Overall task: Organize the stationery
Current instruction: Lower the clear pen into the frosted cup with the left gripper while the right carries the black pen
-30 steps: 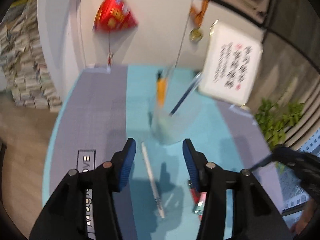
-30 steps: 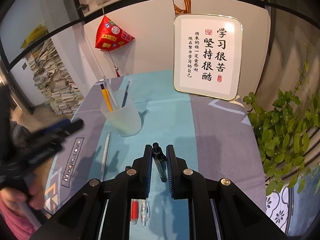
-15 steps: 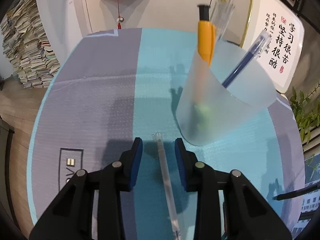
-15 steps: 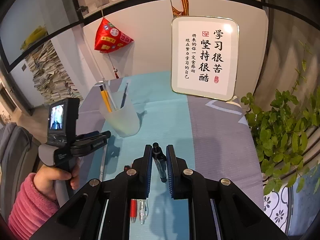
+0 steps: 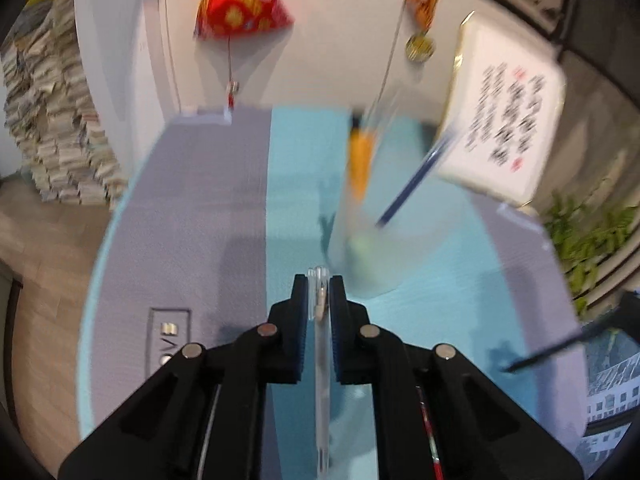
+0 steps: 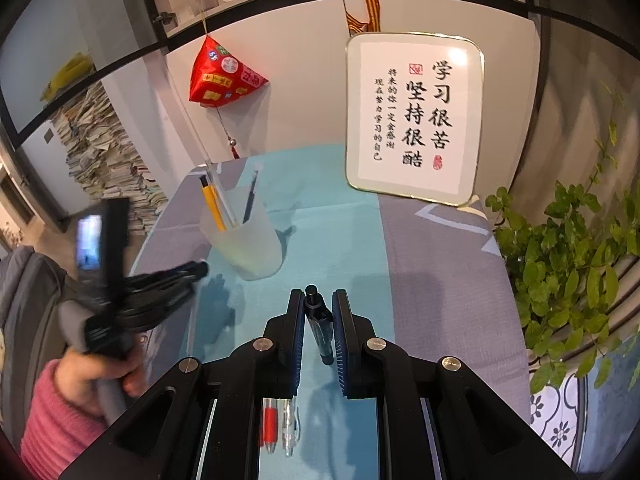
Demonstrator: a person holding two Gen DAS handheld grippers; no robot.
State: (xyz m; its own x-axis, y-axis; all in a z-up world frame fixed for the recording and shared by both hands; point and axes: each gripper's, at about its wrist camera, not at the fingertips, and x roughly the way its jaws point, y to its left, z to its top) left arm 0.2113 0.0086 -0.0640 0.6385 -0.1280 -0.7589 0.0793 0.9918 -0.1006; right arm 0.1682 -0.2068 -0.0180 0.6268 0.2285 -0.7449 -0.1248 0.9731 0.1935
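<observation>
Over teal mat [image 6: 320, 216] | left hand-held gripper [image 5: 319, 294] clamps clear pen [image 5: 322, 360] | right hand-held gripper [image 6: 318, 310] clamps black pen [image 6: 320, 328]

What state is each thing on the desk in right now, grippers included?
Left gripper: shut on the clear pen.
Right gripper: shut on the black pen.
Frosted cup: upright, pens standing in it.
Red pen: lying flat on the cloth.
Framed calligraphy: leaning against the wall.

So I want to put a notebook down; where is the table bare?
Bare: the grey cloth between the framed sign and plant. Crowded: around the cup, and near the red pen.
</observation>
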